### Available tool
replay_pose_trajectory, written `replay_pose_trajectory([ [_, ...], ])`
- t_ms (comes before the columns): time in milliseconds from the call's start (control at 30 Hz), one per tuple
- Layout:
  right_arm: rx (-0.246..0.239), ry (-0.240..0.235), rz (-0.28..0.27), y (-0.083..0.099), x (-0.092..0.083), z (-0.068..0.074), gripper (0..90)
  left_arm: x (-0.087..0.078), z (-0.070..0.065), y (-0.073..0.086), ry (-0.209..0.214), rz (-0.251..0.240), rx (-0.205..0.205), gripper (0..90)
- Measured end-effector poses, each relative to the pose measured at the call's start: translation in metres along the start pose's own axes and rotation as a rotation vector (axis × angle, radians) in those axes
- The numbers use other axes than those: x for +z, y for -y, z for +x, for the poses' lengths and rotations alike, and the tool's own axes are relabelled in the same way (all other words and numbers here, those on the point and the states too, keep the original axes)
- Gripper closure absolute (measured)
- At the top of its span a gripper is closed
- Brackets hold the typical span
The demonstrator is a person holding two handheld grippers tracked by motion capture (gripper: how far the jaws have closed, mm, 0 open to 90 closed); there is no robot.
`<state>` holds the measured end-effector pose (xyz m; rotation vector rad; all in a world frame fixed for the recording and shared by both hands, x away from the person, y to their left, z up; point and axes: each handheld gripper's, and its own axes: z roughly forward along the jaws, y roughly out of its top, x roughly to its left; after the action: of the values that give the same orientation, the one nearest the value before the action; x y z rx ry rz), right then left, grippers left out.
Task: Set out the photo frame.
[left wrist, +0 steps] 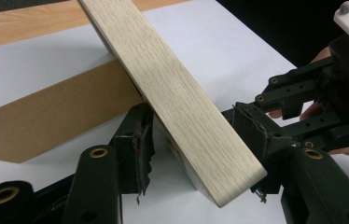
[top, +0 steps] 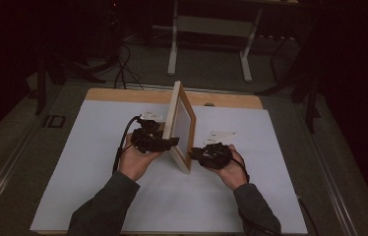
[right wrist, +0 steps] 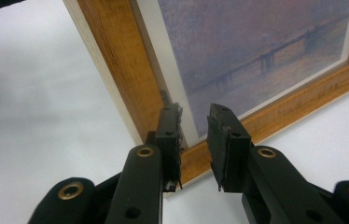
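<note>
Frame (top: pixel 179 125) stands upright on its edge on the counter (top: pixel 93 147), long axis running away from the person, picture side facing right. Left claw (left wrist: pixel 193 140) pinches its near wooden edge; right claw (right wrist: pixel 195 135) is spread just before the picture side.

High view — dim overall; room beyond the bench (top: pixel 98 147) falls to near black, corners darkest. White sheet (top: pixel 251 147) is the brightest area, evenly lit from above, no hard shadows. Soft and grainy throughout. Left gripper view — brighter; pale wooden frame (left wrist: pixel 182 107) sharp, light sheen along its face, near jaws slightly soft. Right gripper view — white surface washed out, blurred at left; picture (right wrist: pixel 256 51) hazy, faint glare.
</note>
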<state>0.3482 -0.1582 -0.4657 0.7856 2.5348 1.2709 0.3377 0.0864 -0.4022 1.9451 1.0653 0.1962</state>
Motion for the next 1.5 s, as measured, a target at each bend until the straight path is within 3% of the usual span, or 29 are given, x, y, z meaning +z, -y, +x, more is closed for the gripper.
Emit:
replay_pose_trajectory([
  [300, 0.002, 0.002, 0.001, 0.000, 0.000, 0.000, 73.8, -0.004, 0.004, 0.001, -0.024, -0.005, -0.008, 54.1],
  [1067, 0.007, 0.014, 0.003, 0.002, -0.004, -0.005, 73.4, -0.009, 0.017, 0.003, -0.027, -0.009, -0.023, 59.0],
  [1200, 0.012, 0.017, 0.003, 0.003, -0.005, -0.006, 73.3, -0.012, 0.018, 0.003, -0.060, -0.022, -0.011, 58.9],
  [1500, 0.012, 0.020, -0.001, 0.003, -0.007, -0.007, 73.2, -0.017, 0.026, 0.004, -0.084, -0.034, -0.018, 59.6],
])
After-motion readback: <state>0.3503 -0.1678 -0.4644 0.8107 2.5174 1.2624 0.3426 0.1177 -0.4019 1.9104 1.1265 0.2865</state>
